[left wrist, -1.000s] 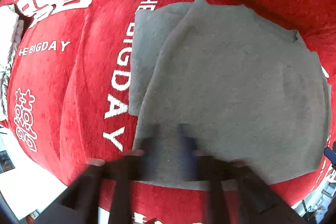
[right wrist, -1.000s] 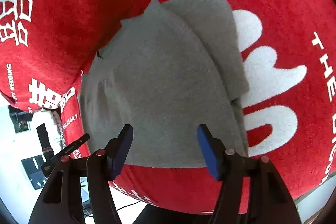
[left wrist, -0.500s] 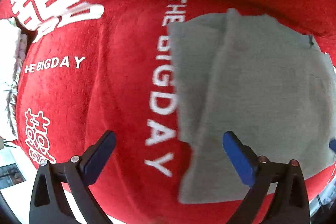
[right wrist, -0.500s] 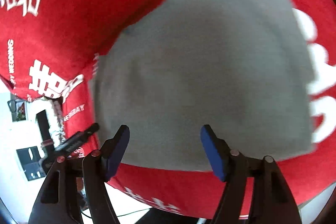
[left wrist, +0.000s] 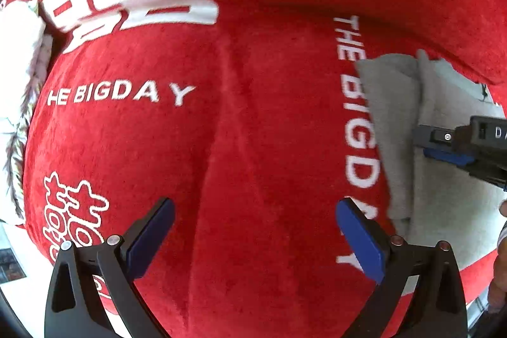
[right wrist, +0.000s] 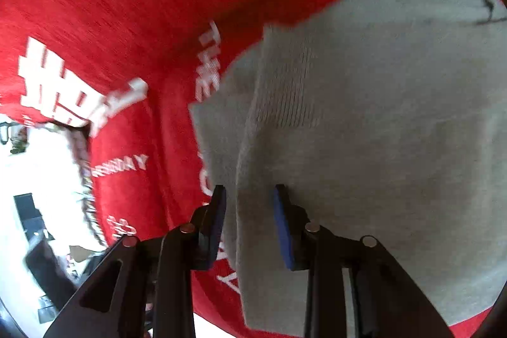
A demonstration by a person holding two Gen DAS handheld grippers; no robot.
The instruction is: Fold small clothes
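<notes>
Red plush cover [left wrist: 253,148], white lettering; folded grey garment [right wrist: 396,132] lying on it.

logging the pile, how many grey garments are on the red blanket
1: the grey garment lies partly folded on the red blanket, with the right gripper at its left fold. Others may lie outside both views.

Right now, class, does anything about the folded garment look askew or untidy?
Yes. The grey garment is folded unevenly: a lower layer sticks out past the top layer's left edge, where the right gripper straddles that edge.
</notes>
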